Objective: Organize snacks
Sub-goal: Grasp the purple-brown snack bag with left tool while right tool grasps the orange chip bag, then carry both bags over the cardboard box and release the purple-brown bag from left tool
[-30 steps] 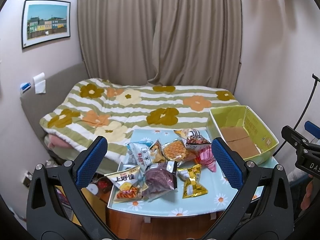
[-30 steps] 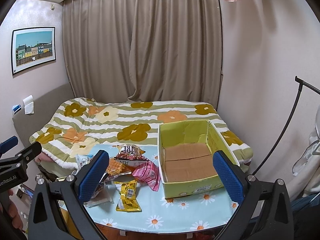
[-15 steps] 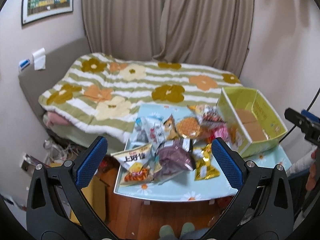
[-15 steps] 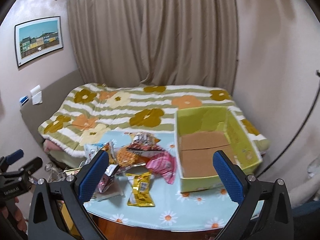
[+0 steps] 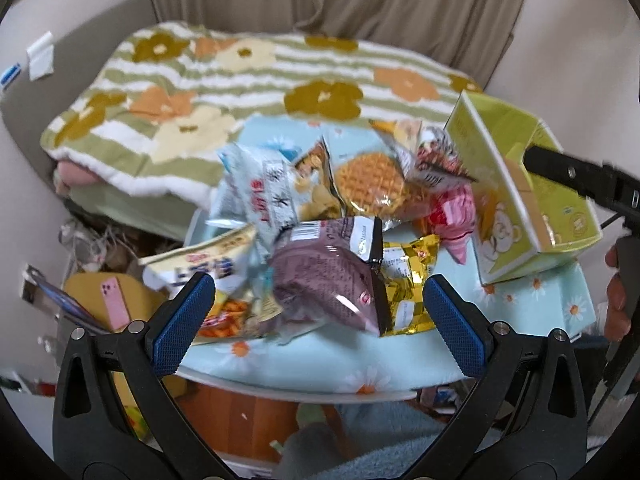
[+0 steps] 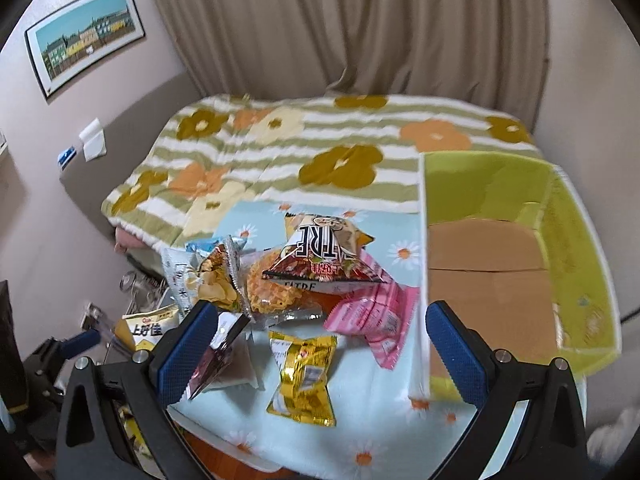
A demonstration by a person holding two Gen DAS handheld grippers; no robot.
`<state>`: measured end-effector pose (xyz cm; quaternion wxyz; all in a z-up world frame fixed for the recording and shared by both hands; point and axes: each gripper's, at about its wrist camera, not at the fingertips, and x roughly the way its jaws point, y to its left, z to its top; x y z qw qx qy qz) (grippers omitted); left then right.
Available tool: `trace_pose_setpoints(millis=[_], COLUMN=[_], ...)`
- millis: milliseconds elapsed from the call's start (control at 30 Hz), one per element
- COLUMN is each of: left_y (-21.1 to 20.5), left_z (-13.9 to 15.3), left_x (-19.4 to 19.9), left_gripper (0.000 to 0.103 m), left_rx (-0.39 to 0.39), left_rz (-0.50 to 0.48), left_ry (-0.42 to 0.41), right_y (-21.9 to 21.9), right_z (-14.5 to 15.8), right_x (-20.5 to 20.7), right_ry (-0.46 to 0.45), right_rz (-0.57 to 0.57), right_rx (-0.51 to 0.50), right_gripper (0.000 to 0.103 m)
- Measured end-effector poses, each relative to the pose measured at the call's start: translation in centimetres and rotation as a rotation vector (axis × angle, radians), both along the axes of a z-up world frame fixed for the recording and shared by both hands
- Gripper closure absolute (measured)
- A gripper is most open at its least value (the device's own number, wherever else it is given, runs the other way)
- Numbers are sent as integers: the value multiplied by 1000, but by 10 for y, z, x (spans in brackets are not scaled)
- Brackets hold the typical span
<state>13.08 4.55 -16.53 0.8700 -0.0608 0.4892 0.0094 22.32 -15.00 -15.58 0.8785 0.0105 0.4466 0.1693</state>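
Note:
Several snack packets lie heaped on a small table with a light-blue daisy cloth (image 5: 304, 364). A purple packet (image 5: 328, 280) sits nearest my left gripper (image 5: 318, 312), which hovers open just above the table's near edge. Around it lie a gold packet (image 5: 404, 280), a waffle packet (image 5: 370, 178) and a white chips bag (image 5: 204, 268). My right gripper (image 6: 318, 350) is open over the gold packet (image 6: 304, 376), with a pink packet (image 6: 372, 320) and a brown triangular bag (image 6: 324, 256) beyond. An empty green cardboard box (image 6: 560, 240) stands at the table's right.
A bed with a striped flower blanket (image 6: 320, 148) runs behind the table, with curtains (image 6: 360, 24) beyond. Clutter, a yellow item and a pink phone (image 5: 114, 300) lie on the floor to the left. A hand (image 5: 618, 292) holds the other gripper at the right edge.
Both grippers have dropped and moved in toward the table, so the snack heap and the green box fill much more of each view. Both stay open.

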Motion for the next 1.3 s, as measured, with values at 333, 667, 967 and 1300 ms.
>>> trace_pose_setpoints(millis=[333, 667, 967, 1300], left_y=[-38, -46, -44, -33], left_z=[-61, -96, -95, -76], left_x=[49, 66, 65, 50], left_gripper=[0, 11, 31, 36], left_rx=[235, 308, 327, 274], left_rz=[5, 22, 10, -2], left_ry=[150, 243, 242, 192], right_y=[25, 44, 46, 35], right_z=[-51, -89, -104, -94], right_x=[88, 120, 128, 119], right_ry=[158, 261, 322, 283], right_rz=[131, 213, 210, 155], right_rx=[-10, -52, -19, 8], right_gripper=[0, 0, 8, 24])
